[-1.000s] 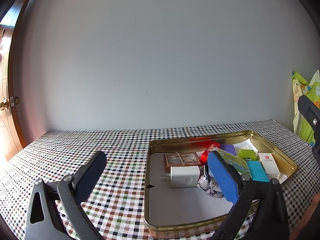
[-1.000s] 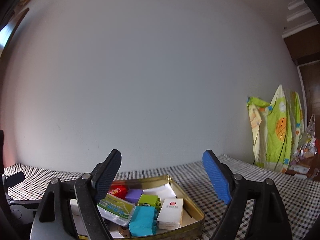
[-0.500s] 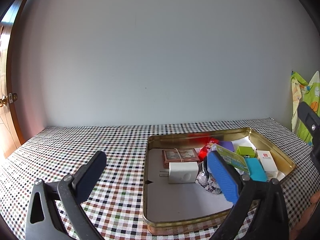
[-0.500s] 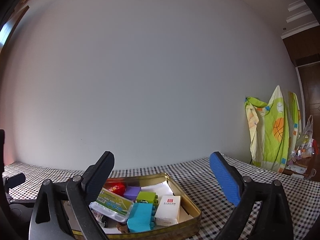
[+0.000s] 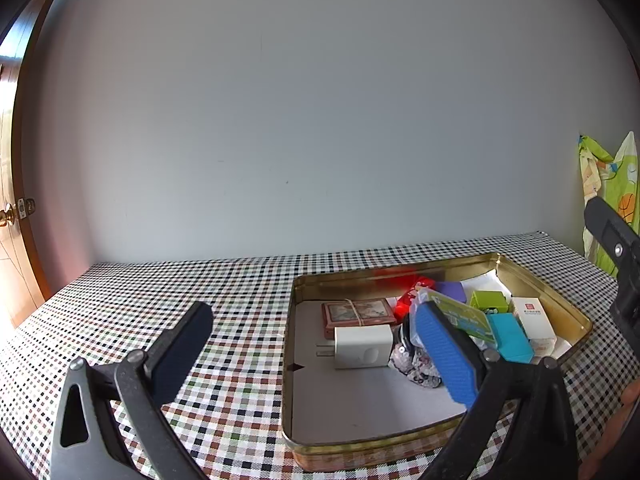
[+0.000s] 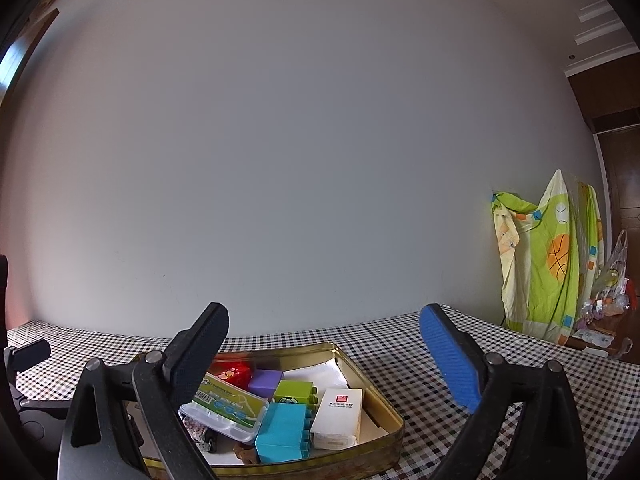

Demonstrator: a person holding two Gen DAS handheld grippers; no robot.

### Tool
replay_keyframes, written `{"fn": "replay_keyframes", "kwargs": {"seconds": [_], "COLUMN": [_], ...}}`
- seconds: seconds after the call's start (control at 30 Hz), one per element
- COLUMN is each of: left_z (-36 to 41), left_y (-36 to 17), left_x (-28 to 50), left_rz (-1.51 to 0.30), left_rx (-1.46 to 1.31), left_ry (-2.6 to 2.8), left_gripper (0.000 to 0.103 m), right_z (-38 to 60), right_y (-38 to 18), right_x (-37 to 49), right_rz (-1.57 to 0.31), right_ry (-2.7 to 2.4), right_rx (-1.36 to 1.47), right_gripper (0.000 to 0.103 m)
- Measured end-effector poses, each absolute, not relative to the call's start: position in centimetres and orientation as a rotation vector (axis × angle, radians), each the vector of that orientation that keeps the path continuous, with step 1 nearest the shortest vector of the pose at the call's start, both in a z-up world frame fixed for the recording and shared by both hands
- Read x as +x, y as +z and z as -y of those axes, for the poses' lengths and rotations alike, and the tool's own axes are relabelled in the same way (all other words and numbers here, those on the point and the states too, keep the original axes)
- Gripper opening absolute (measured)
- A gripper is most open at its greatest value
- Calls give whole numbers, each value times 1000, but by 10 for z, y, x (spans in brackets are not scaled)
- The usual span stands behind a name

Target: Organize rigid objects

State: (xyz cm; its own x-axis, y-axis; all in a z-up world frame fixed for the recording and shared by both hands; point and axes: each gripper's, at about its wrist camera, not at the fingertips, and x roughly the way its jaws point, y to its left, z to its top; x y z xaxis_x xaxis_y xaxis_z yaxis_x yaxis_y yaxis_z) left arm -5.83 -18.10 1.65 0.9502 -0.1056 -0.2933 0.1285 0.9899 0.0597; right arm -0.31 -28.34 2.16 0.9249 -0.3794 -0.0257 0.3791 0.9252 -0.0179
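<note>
A gold tin tray (image 5: 548,292) (image 6: 384,400) sits on the checkered table. It holds a white charger (image 5: 362,346), a brown card pack (image 5: 356,312), a red toy (image 6: 232,370), a purple block (image 6: 266,382), a green block (image 6: 296,392), a blue block (image 6: 282,432), a white box (image 6: 338,416) and a clear green-labelled case (image 6: 224,406). My left gripper (image 5: 316,350) is open and empty, above the tray's left edge. My right gripper (image 6: 324,356) is open and empty, above the tray's right part.
The checkered tablecloth (image 5: 160,292) stretches left of the tray up to a grey wall. A green patterned cloth (image 6: 548,264) hangs at the right beside cluttered items. A wooden door (image 5: 12,216) stands at the far left.
Both grippers have pulled back and tilted slightly, so the tray sits a little lower and nearer in the views. The right gripper's jaws have opened wider. Nothing was picked up.
</note>
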Motion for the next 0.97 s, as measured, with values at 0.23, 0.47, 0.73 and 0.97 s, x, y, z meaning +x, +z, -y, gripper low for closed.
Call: {"fn": "replay_keyframes", "kwargs": {"seconds": [0.23,0.47,0.73,0.97], "left_z": [180,179,181,179], "left_y": [16,15,16,16], "left_x": [-58,-57,-58,-58], "left_rz": [-299,-311,-308,-313], "left_rx": [83,71,80,82], "left_ry": [-119,-144,-143,-140], "left_gripper": [103,103,103,103], "right_z": [283,280,279,282], "right_y": [22,21,21,21], "right_x": [-2,-1,0,0], "right_rz": [-32,-37,-39,-44], "right_ry": [-388,-386,-387,-385], "right_rx": [-14,-22,-22,-18], "right_gripper": [98,98,98,98]}}
